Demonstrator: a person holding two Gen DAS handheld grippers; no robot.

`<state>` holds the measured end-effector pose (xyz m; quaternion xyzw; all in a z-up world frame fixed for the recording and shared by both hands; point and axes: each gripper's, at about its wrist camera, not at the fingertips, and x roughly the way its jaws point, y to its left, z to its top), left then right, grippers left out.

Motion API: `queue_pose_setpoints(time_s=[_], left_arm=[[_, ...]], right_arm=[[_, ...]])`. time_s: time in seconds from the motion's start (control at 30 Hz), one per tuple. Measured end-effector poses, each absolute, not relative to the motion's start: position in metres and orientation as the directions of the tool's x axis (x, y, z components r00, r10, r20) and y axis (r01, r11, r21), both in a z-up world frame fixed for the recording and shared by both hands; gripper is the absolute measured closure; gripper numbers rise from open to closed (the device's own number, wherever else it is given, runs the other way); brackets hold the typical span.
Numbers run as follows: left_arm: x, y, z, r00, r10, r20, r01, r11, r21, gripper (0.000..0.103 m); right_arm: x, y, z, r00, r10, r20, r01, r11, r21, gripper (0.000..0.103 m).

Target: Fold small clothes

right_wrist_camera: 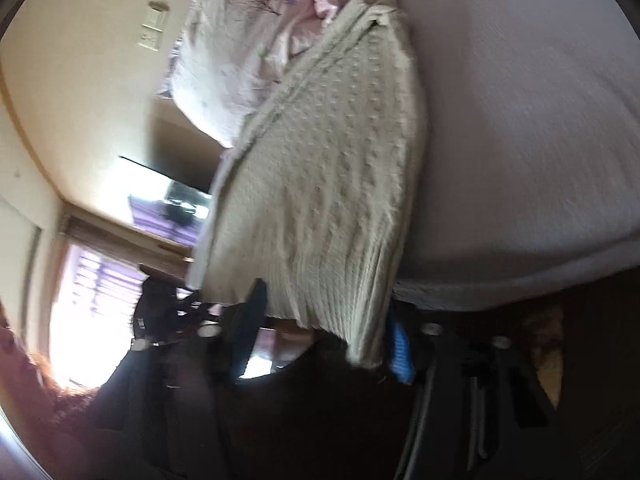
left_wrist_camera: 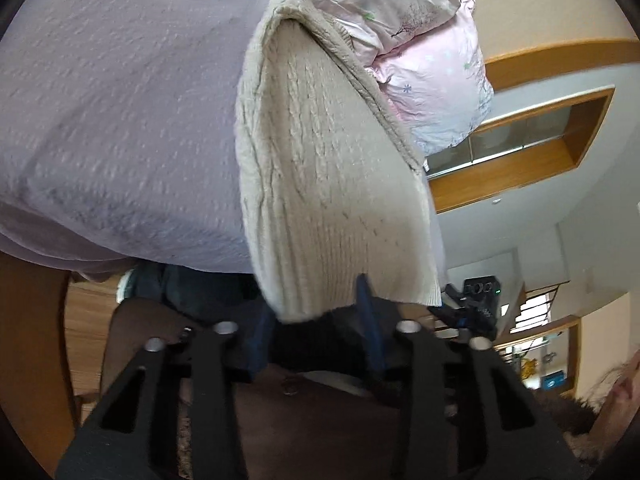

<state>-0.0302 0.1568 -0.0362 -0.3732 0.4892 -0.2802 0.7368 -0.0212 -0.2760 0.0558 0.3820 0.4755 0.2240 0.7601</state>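
Note:
A cream cable-knit sweater (left_wrist_camera: 320, 184) is lifted off the lilac bed sheet (left_wrist_camera: 112, 112), stretched between both grippers. My left gripper (left_wrist_camera: 316, 320) has its blue pads either side of the ribbed hem and is shut on it. In the right wrist view the same sweater (right_wrist_camera: 328, 184) hangs from my right gripper (right_wrist_camera: 324, 336), which is shut on the other hem corner. The sweater's far end still touches the bed near a pillow. The view is blurred.
A pink flowered pillow (left_wrist_camera: 436, 80) lies at the head of the bed, also in the right wrist view (right_wrist_camera: 240, 52). The bed sheet (right_wrist_camera: 520, 140) fills the right side. The right gripper (left_wrist_camera: 472, 304) shows beyond the hem. Wooden frames (left_wrist_camera: 560, 120) and a bright window (right_wrist_camera: 92, 288) stand behind.

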Motion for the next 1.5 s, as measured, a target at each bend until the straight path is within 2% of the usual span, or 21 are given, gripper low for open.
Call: queue_pose_setpoints(time_s=[0.03,0.07,0.17,0.27,0.37,0.57,0.73,0.87,1.0,1.07,1.1,1.13,1.17,1.2,1.27,1.33,1.43,1.5], left_arm=[[-0.029,0.159,-0.038,0.37,-0.789,-0.49,0.034,0.539,-0.842,0.086],[-0.028,0.16,-0.039,0.375,-0.794,-0.477,0.027,0.524,-0.851,0.092],[-0.028,0.164,-0.029,0.402,-0.79,-0.462,0.042,0.52,-0.853,0.095],[-0.025,0.165,-0.004,0.44,-0.775,-0.453,0.095,0.542,-0.835,0.097],[-0.01,0.167,0.026,0.492,-0.745,-0.45,0.161,0.586,-0.794,0.097],[0.08,0.16,0.078,0.606,-0.652,-0.456,0.237,0.695,-0.679,0.097],[0.189,0.155,0.083,0.673,-0.546,-0.499,0.157,0.764,-0.625,0.098],[0.275,0.143,0.052,0.652,-0.49,-0.578,0.055,0.792,-0.608,0.098],[0.312,0.139,0.026,0.625,-0.484,-0.613,-0.005,0.783,-0.622,0.098],[0.315,0.148,0.022,0.627,-0.511,-0.588,-0.019,0.745,-0.667,0.094],[0.313,0.154,0.022,0.634,-0.526,-0.567,-0.022,0.721,-0.693,0.09],[0.31,0.162,0.025,0.651,-0.527,-0.546,-0.031,0.701,-0.713,0.085],[0.303,0.174,0.029,0.679,-0.526,-0.511,-0.036,0.672,-0.74,0.068],[0.298,0.185,0.033,0.705,-0.525,-0.477,-0.037,0.644,-0.764,0.056],[0.283,0.203,0.042,0.739,-0.499,-0.452,-0.053,0.625,-0.779,0.048],[0.268,0.212,0.045,0.736,-0.495,-0.462,-0.062,0.63,-0.774,0.042],[0.251,0.21,0.039,0.673,-0.52,-0.526,-0.072,0.662,-0.746,0.033],[0.246,0.201,0.032,0.634,-0.535,-0.558,-0.073,0.677,-0.732,0.029]], right_arm=[[-0.018,-0.273,0.052,0.431,0.703,-0.566,0.026,0.617,0.787,0.078],[-0.016,-0.271,0.049,0.421,0.694,-0.585,0.026,0.635,0.772,0.096],[-0.016,-0.273,0.055,0.45,0.696,-0.559,-0.005,0.628,0.778,0.096],[-0.012,-0.275,0.084,0.513,0.7,-0.497,-0.084,0.617,0.783,0.096],[0.002,-0.27,0.121,0.563,0.66,-0.498,-0.172,0.683,0.71,0.096],[0.088,-0.271,0.167,0.689,0.573,-0.444,-0.23,0.754,0.616,0.096],[0.193,-0.293,0.15,0.756,0.505,-0.416,-0.143,0.748,0.648,0.096],[0.275,-0.312,0.103,0.758,0.42,-0.498,0.028,0.743,0.669,0.096],[0.306,-0.323,0.064,0.73,0.369,-0.575,0.184,0.705,0.685,0.096],[0.312,-0.326,0.053,0.732,0.384,-0.562,0.197,0.671,0.715,0.091],[0.313,-0.327,0.053,0.733,0.396,-0.553,0.191,0.661,0.726,0.083],[0.313,-0.328,0.052,0.733,0.411,-0.542,0.181,0.65,0.738,0.057],[0.312,-0.33,0.057,0.744,0.414,-0.525,0.17,0.641,0.748,0.036],[0.307,-0.333,0.063,0.769,0.39,-0.506,0.165,0.645,0.747,0.002],[0.287,-0.341,0.08,0.846,0.316,-0.43,0.128,0.663,0.738,0.001],[0.277,-0.346,0.092,0.861,0.337,-0.381,0.068,0.667,0.742,0.001],[0.27,-0.338,0.094,0.827,0.396,-0.399,0.031,0.676,0.736,0.001],[0.278,-0.325,0.08,0.772,0.439,-0.459,0.05,0.678,0.733,0.001]])
